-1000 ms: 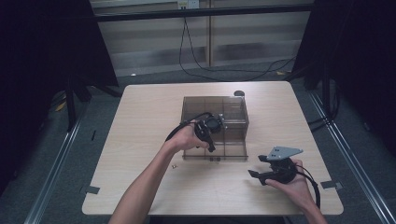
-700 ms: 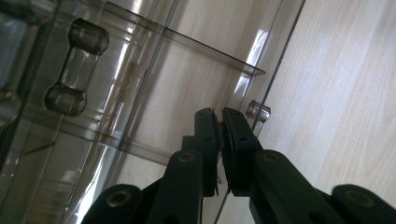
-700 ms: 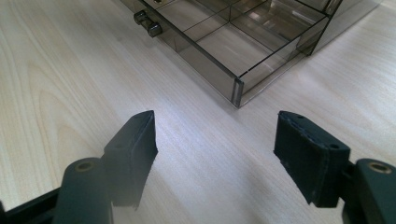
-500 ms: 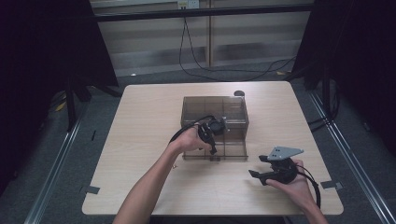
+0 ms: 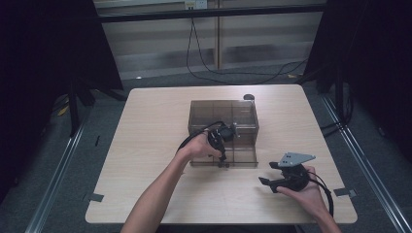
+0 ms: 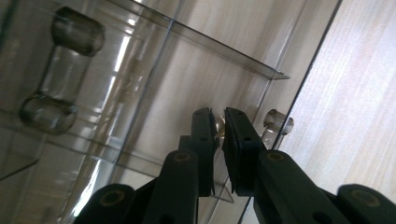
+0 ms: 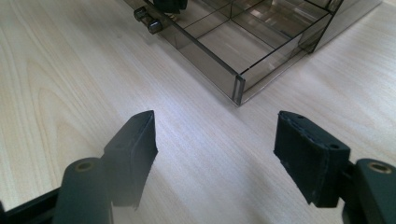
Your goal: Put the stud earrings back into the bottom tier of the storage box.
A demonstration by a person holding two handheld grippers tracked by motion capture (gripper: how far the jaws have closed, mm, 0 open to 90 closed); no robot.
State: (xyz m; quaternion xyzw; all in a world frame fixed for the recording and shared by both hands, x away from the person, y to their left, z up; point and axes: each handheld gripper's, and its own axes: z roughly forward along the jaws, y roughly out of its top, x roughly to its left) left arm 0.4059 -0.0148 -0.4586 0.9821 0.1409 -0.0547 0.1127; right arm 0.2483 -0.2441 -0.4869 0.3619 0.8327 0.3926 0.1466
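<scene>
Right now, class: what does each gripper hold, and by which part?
The left gripper pinches the clear drawer's small knob. The right gripper holds nothing.

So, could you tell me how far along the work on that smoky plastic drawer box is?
Done: a drawer stands pulled out of the drawer box toward the person. In hand: the left gripper has its fingers pinched on the clear drawer handle. Left: whether it goes further out or back in is unclear; its compartments look empty, and the right gripper waits open over the table.
</scene>
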